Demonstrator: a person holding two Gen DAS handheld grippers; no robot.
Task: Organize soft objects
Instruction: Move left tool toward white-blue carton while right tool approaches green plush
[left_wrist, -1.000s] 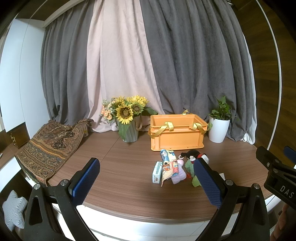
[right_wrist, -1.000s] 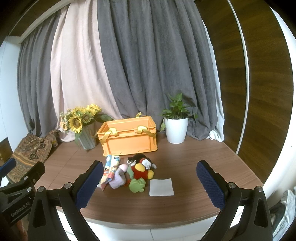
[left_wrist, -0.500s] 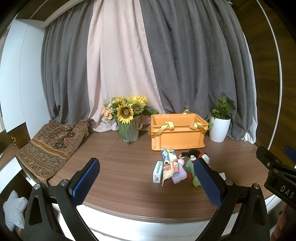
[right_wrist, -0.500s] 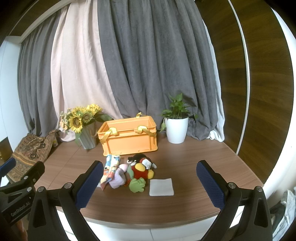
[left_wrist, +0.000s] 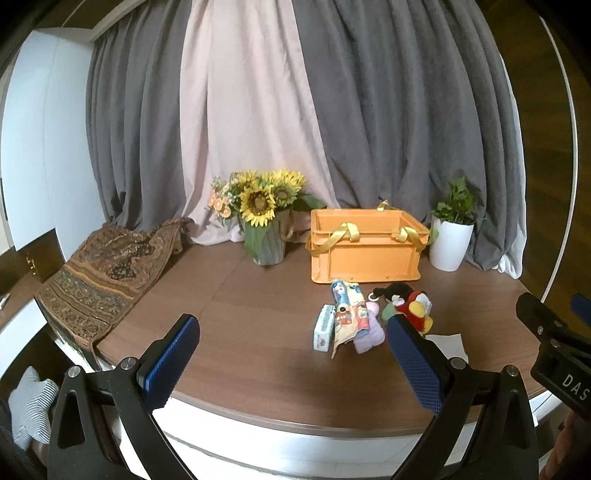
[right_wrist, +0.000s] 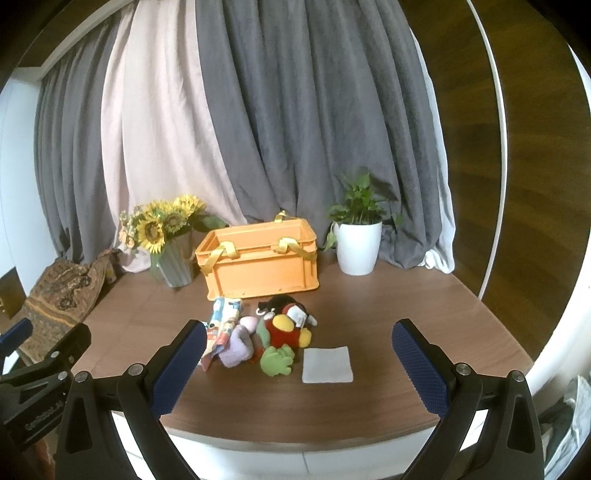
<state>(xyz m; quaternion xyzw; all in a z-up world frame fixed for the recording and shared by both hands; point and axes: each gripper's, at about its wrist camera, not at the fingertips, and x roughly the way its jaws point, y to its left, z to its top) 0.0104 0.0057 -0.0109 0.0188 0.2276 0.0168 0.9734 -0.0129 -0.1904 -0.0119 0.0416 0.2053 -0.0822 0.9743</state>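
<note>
A pile of soft things lies mid-table: a printed cloth (right_wrist: 223, 321) (left_wrist: 347, 314), a lilac plush (right_wrist: 238, 345) (left_wrist: 369, 332), a red and black plush toy (right_wrist: 286, 325) (left_wrist: 410, 306), a green plush (right_wrist: 277, 362) and a flat white cloth (right_wrist: 327, 363). A small tissue pack (left_wrist: 324, 328) lies at the pile's left. Behind stands an orange crate (right_wrist: 260, 258) (left_wrist: 365, 245) with yellow handles. My left gripper (left_wrist: 293, 363) and right gripper (right_wrist: 299, 363) hover open at the table's near edge, short of the pile, holding nothing.
A sunflower vase (left_wrist: 264, 229) (right_wrist: 173, 251) stands left of the crate and a white potted plant (left_wrist: 450, 236) (right_wrist: 358, 243) right of it. A patterned brown cloth (left_wrist: 103, 273) drapes over the table's left edge. Grey and pink curtains hang behind.
The left view has drifted slightly leftward, so the pile and crate sit a little further right. The right view is unchanged. Both grippers remain open.
</note>
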